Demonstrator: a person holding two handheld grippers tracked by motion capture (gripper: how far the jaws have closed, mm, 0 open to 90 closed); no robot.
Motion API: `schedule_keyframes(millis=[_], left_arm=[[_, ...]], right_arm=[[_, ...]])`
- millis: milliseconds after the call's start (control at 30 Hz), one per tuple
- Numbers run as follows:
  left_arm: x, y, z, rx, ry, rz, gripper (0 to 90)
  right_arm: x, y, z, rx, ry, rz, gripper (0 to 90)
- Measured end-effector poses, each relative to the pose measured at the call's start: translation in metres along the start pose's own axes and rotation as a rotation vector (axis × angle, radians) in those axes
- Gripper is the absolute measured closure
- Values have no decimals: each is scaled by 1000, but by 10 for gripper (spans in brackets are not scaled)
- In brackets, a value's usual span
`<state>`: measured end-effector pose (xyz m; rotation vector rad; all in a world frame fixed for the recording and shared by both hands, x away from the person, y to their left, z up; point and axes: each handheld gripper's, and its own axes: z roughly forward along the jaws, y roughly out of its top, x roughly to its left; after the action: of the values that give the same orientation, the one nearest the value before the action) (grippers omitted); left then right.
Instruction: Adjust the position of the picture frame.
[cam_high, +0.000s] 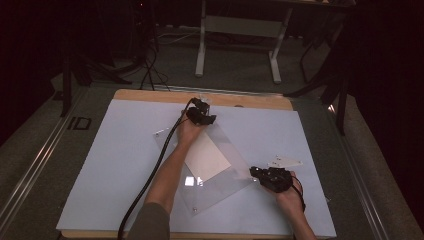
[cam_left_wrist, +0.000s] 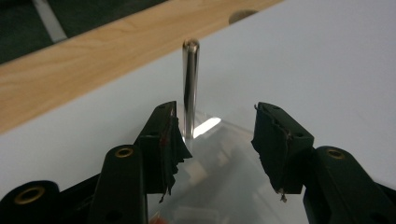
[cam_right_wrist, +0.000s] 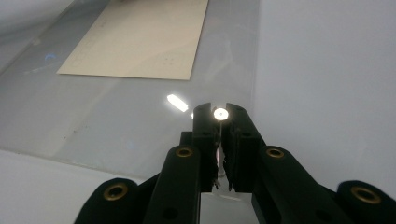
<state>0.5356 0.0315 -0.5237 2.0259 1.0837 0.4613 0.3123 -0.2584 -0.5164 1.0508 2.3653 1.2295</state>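
Observation:
A clear acrylic sheet (cam_high: 225, 182) lies askew on the white table cover, with a cream paper (cam_high: 207, 156) at its middle. My left gripper (cam_high: 202, 107) is at the sheet's far corner. In the left gripper view it (cam_left_wrist: 215, 135) is open, and a shiny metal pin (cam_left_wrist: 190, 88) stands upright on the sheet's corner (cam_left_wrist: 224, 163), close by the left jaw. My right gripper (cam_high: 256, 173) is at the sheet's right corner. In the right gripper view it (cam_right_wrist: 218, 115) is shut on a second metal pin (cam_right_wrist: 219, 113), seen end-on above the sheet (cam_right_wrist: 116, 116) and the paper (cam_right_wrist: 140, 37).
The white cover (cam_high: 125, 165) spans a wooden table whose bare far edge (cam_high: 250, 101) has a small hole (cam_left_wrist: 243, 16). A cable (cam_high: 150, 185) trails along the left forearm. Desk legs (cam_high: 201, 45) and dark stands occupy the floor beyond.

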Motion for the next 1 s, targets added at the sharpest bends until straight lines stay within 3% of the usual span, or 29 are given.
schedule_keyframes(millis=[200, 333, 433, 500, 700, 733, 800, 867, 1000], left_arm=[[6, 3, 3, 18, 26, -61, 503], [4, 3, 2, 56, 54, -37, 527], [7, 3, 3, 44, 54, -57, 494], [8, 5, 3, 10, 37, -68, 498], [2, 13, 9, -17, 11, -78, 592], [0, 15, 13, 7, 17, -59, 599], [-1, 15, 14, 8, 24, -57, 603], [5, 16, 15, 23, 6, -91, 653], [5, 18, 15, 37, 24, -76, 755]], right_arm=[[0, 0, 0, 0, 3, 1, 836], [-1, 0, 0, -5, 10, 8, 834], [-1, 0, 0, -4, 7, 9, 834], [-1, 0, 0, -5, 6, 11, 833], [-1, 0, 1, -8, 9, 16, 832], [-1, 0, 0, -8, 10, 18, 832], [-1, 0, 0, -7, 12, 25, 829], [-4, -2, 0, -18, 31, 52, 824], [-3, -2, 0, -17, 28, 49, 824]])
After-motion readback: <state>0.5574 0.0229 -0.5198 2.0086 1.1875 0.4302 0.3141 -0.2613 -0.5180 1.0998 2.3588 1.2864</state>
